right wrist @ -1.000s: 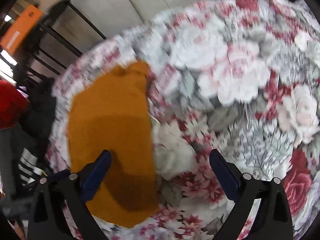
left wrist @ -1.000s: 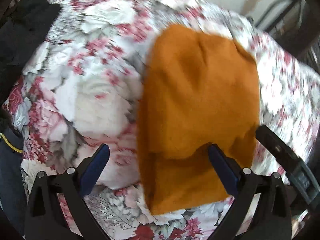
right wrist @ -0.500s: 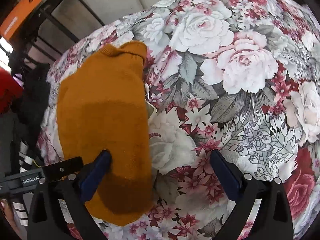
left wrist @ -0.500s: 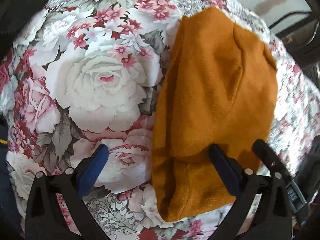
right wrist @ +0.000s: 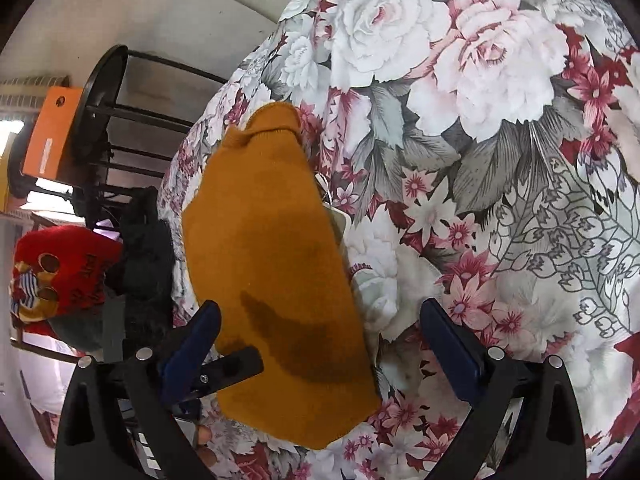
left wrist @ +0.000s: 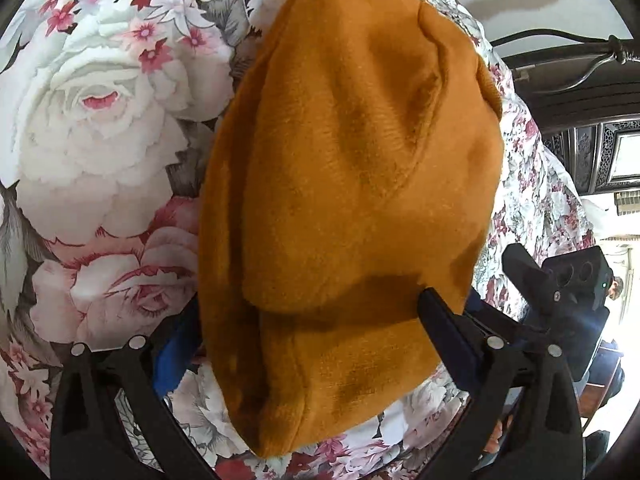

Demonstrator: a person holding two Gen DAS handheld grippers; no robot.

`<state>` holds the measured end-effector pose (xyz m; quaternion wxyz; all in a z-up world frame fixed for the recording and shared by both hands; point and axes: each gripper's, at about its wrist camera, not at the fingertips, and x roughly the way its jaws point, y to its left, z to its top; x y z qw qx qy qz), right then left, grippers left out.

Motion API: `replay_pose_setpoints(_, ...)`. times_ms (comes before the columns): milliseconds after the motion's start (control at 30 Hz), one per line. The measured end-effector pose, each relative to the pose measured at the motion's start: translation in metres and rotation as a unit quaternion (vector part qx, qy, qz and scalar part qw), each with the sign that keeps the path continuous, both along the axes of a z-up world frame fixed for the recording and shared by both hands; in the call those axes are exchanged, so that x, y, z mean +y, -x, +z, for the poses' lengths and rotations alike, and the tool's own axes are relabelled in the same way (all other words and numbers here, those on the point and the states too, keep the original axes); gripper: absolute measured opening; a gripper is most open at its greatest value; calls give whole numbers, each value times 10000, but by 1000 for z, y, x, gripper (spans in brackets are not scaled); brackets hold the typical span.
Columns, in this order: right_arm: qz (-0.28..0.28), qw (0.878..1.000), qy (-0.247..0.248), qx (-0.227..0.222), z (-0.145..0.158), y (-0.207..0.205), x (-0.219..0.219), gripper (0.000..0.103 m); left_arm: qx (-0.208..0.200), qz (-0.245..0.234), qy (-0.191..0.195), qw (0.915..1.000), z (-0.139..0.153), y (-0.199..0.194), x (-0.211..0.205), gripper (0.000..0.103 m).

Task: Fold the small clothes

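A mustard-orange knitted garment (left wrist: 352, 184) lies folded lengthwise on the floral cloth (left wrist: 100, 140). My left gripper (left wrist: 310, 316) is open and straddles the garment's near end. Its left pad is partly hidden behind the garment's edge, and its right pad (left wrist: 440, 316) rests over the fabric. In the right wrist view the garment (right wrist: 272, 248) runs away from me, collar at the far end. My right gripper (right wrist: 320, 314) is open low over its near right edge; the left pad (right wrist: 196, 340) sits over the garment's left side, the right pad (right wrist: 448, 344) over bare cloth (right wrist: 500, 160).
One finger of the left gripper (right wrist: 230, 368) pokes in over the garment's near left. The right gripper's body (left wrist: 568, 292) sits close on the right. Black clothes (right wrist: 146, 248), a red garment (right wrist: 60, 272), a black rack (right wrist: 120, 120) and an orange box (right wrist: 52, 128) lie beyond the cloth's left edge.
Both grippers came closer to the garment, which now fills more of each view. The left gripper's fingers now bracket its near end. The right gripper swung left over its edge. Both stayed open.
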<state>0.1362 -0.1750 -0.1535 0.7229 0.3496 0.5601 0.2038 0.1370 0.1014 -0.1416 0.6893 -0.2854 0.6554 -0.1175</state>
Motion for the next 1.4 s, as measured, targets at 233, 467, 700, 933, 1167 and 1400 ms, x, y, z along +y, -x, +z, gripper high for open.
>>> replay_pose_setpoints(233, -130, 9981, -570, 204, -20, 5, -19, 99, -166, -259, -466, 9984, 8, 5, -23, 99)
replay_pose_setpoints(467, -368, 9984, -409, -94, -20, 13, -16, 100, -101, -195, -516, 9984, 6, 2, -22, 99)
replay_pose_setpoints(700, -242, 9984, -475, -211, -21, 9, -17, 100, -212, -126, -526, 9983, 6, 5, -21, 99)
replay_pose_setpoints(933, -187, 9984, -479, -222, -20, 8, -17, 100, -206, -154, -612, 9978, 7, 6, -22, 99)
replay_pose_setpoints(1167, -98, 9990, -303, -304, -17, 6, -8, 100, -188, -169, -662, 9975, 8, 5, -25, 99)
replay_pose_setpoints(1400, -47, 9998, -185, -111, -16, -2, -4, 100, -105, 4, -300, 9995, 6, 0, -13, 99)
